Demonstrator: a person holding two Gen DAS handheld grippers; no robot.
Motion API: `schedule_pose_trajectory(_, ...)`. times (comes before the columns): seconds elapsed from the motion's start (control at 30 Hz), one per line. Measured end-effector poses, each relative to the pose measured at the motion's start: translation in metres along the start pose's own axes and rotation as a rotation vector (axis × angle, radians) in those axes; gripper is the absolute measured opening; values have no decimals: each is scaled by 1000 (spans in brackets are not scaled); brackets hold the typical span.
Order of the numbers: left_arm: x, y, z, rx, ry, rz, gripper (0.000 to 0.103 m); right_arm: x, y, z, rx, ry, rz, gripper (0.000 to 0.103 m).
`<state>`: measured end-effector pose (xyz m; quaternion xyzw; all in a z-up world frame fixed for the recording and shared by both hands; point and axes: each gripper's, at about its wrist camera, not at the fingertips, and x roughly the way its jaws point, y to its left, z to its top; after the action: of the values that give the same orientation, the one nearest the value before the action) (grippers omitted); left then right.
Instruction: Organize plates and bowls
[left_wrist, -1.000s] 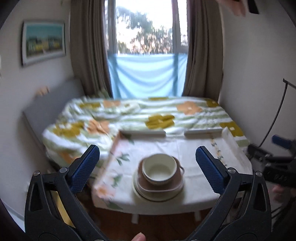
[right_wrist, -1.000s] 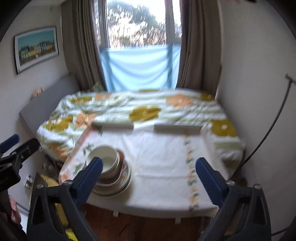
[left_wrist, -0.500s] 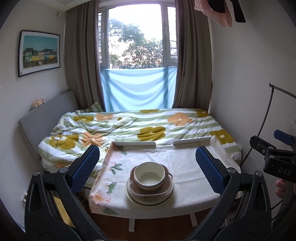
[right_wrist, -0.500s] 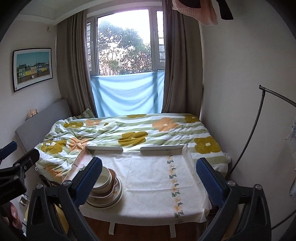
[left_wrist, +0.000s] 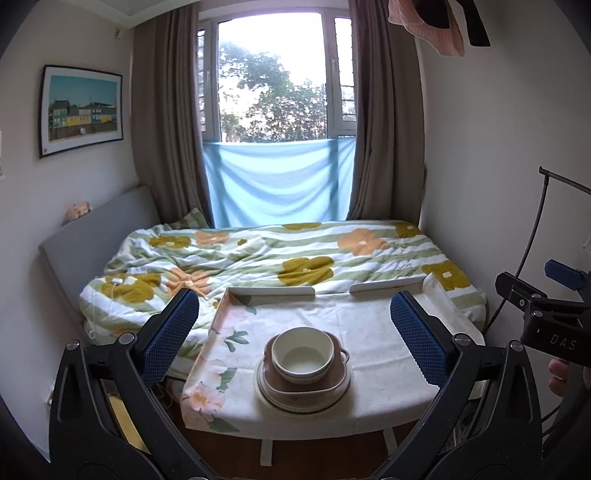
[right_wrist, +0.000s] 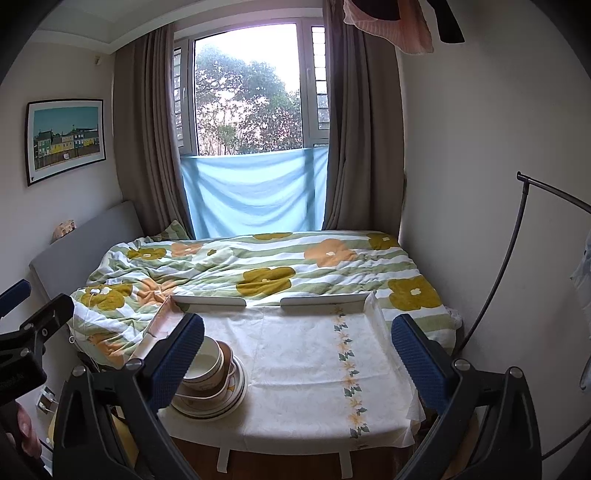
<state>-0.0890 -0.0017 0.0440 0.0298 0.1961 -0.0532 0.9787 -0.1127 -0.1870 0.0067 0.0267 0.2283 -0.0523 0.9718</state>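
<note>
Both jaws are spread wide and empty. The left gripper (left_wrist: 294, 332) is held above the stack of plates and bowls (left_wrist: 303, 369) at the table's (left_wrist: 373, 325) near edge; the right gripper (right_wrist: 297, 354) is held to the stack's right.

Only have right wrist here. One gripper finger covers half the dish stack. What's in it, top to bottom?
Observer: The left wrist view shows it whole: a cream bowl sits in a brown dish, which sits on a round plate.
Operator: Bowl empty?
Observer: Yes. Its whole inside shows, and there is nothing in it.
Operator: Left gripper state?
Observer: The left gripper is open and holds nothing. The stack sits centred beyond its fingers, untouched, near the table's front edge.
</note>
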Motion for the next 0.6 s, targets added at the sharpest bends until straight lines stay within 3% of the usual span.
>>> schedule_pose_trajectory(0.6, 3, 4, -5, -4, -3, 10, 103, 3, 3, 0, -2, 1, 0, 101)
